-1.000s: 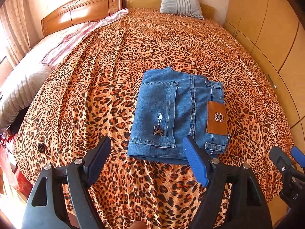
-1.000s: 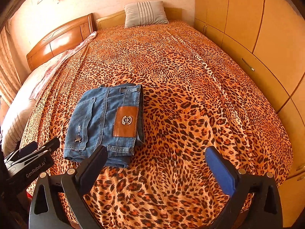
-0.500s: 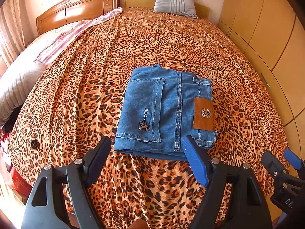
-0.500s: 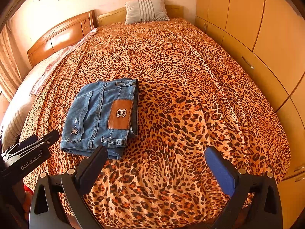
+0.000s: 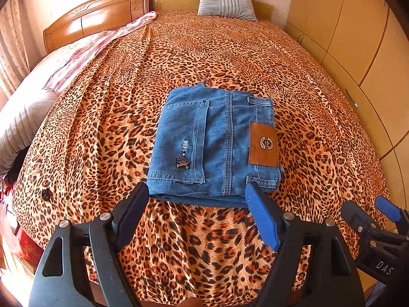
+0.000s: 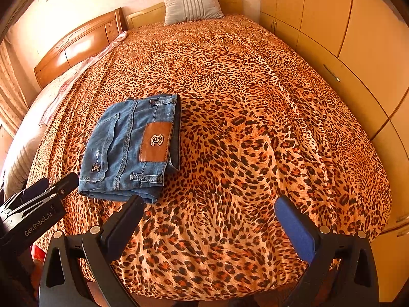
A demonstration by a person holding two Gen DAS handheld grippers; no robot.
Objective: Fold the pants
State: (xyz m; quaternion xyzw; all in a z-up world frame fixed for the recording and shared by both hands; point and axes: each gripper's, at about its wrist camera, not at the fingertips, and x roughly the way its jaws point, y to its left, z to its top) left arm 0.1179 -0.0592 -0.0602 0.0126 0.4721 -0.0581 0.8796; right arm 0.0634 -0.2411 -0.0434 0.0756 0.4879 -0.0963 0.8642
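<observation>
The jeans [image 5: 216, 145] lay folded into a compact, squarish bundle on the leopard-print bedspread [image 5: 230, 56], toward the foot of the bed and well apart from the grey striped pillow [image 5: 226, 2] at the far end. The back pocket and the brown leather patch [image 5: 263, 144] faced up, with the patch on the side of the jeans nearer the wardrobe doors [image 5: 358, 38]. The left gripper [image 5: 196, 202] hung just short of the near edge of the jeans, its jaws spread wide with nothing between them and neither finger touching the denim. The right gripper [image 6: 209, 215] was held over bare bedspread beside the jeans, on their wardrobe side, its jaws also wide apart and empty; its dark finger [image 6: 122, 227] stood close to the near corner of the jeans without pressing on them. A pink floral sheet [image 5: 84, 56] lay along the side of the bed away from the wardrobe, by the wooden headboard [image 5: 97, 20].
</observation>
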